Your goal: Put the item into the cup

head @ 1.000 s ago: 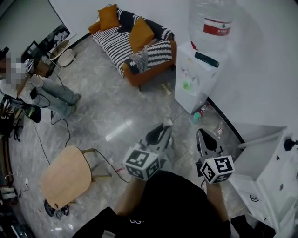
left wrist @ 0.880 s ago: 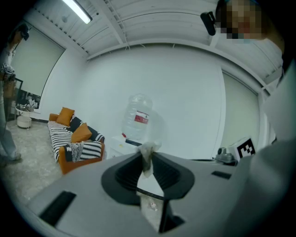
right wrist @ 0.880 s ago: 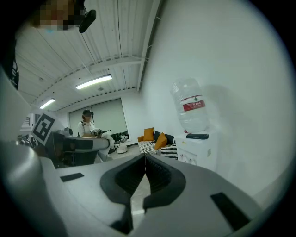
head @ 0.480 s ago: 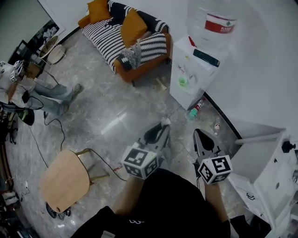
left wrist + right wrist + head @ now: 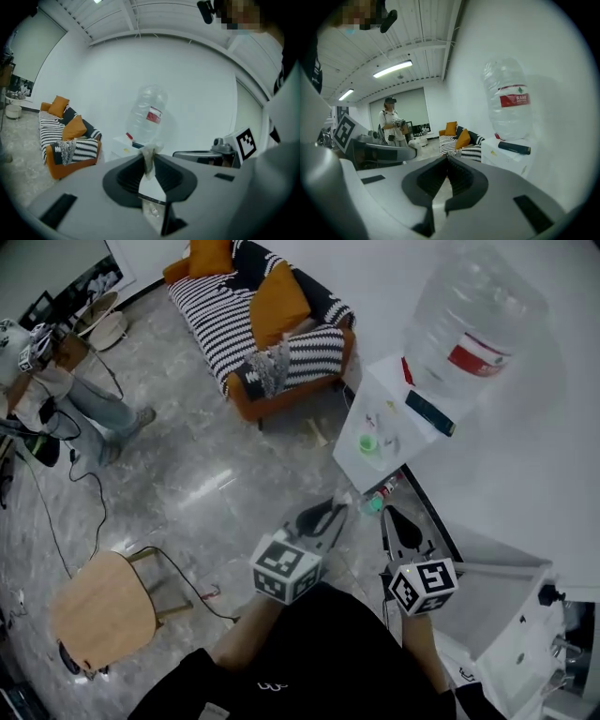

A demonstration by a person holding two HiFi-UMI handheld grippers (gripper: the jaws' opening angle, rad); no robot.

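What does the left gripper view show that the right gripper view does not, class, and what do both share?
Only the left gripper view: a pale crumpled item pinched in the left gripper. Only the right gripper view: a standing person, ceiling lights, and the right gripper shut on nothing. Both: the water bottle and the striped sofa.
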